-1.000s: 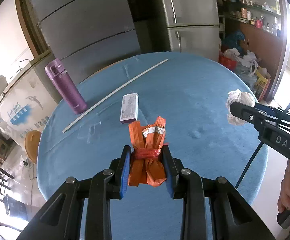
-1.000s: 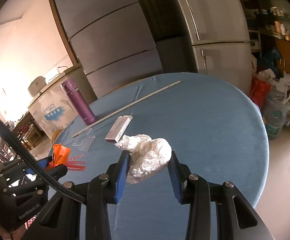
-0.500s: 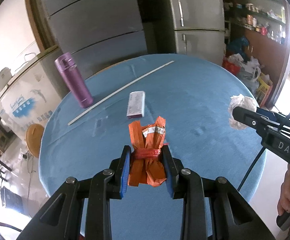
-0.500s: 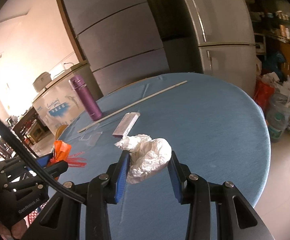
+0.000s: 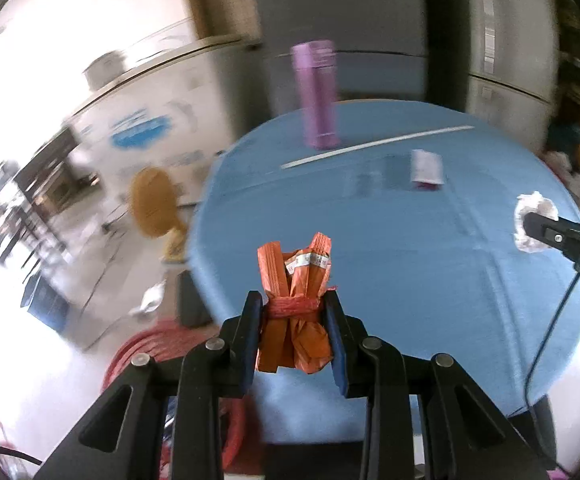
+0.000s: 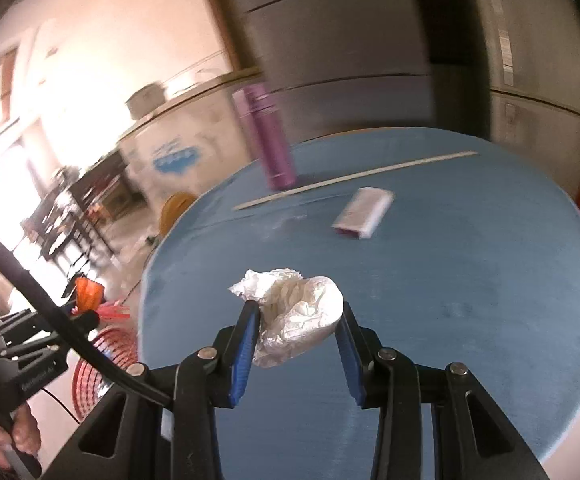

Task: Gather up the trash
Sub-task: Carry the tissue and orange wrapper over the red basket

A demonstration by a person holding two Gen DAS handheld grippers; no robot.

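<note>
Left gripper (image 5: pixel 293 330) clamps orange wrapper (image 5: pixel 294 312), right gripper (image 6: pixel 297 346) clamps tissue wad (image 6: pixel 298 316); both swung leftward off table (image 5: pixel 430 260), red basket (image 6: pixel 105 354) now below-left: drop-off next.

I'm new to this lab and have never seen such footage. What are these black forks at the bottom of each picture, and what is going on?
There is no robot: a person holds a pair of tongs in each hand, each carrying a wide-angle camera that looks along its two fingers. One picture is from the left tongs, shut on a crumpled orange plastic wrapper. The other is from the right tongs, shut on a crumpled white paper wad. Each view also catches the other tongs at its edge. On the round blue table behind stand a purple flask, a long thin white stick and a small white packet. The background is blurred.
</note>
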